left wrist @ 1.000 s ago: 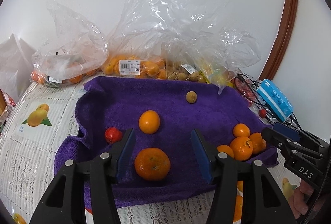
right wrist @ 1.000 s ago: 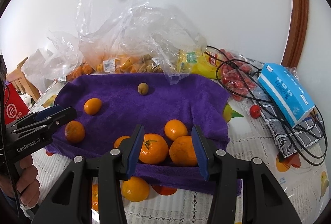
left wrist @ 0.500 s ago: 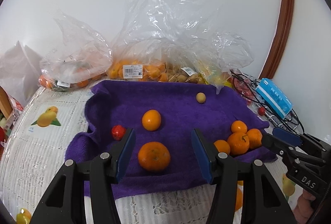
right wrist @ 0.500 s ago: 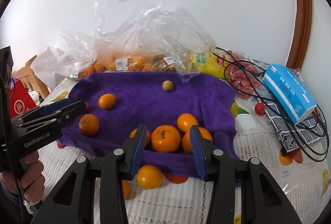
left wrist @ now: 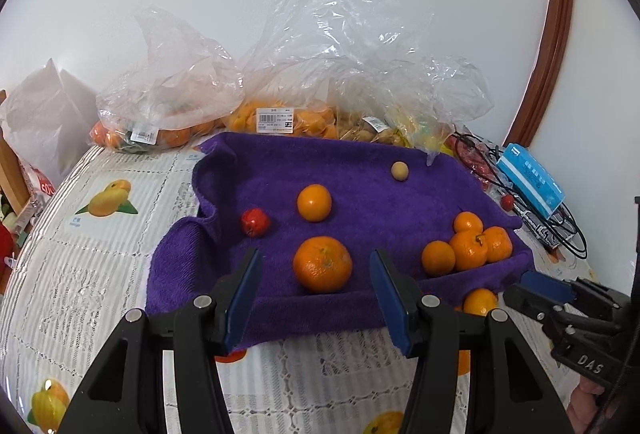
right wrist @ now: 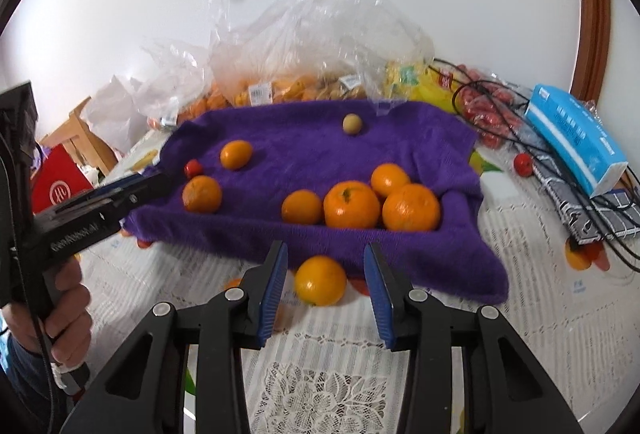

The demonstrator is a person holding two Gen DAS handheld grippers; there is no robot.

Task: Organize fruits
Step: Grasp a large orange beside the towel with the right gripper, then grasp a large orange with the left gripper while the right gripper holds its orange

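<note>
Left wrist view:
Landmark: purple towel, plush terry, rumpled edges, on a lace tablecloth.
Left gripper: fingers released, nothing pinched; a large mandarin sits on the towel's near edge, framed between the jaws but beyond them.
Cluster: four mandarins at the towel's right end.
Others: smaller orange, red fruit, tan round fruit.

Right wrist view:
Right gripper: jaws closing, pads not yet pressing; a stray mandarin lies between them, off the towel, just beside its front edge.
Advice: centre the pads on the fruit's widest part and squeeze gently; the smooth, round peel could roll.
Backdrop: crinkled clear plastic bags behind the towel.
</note>
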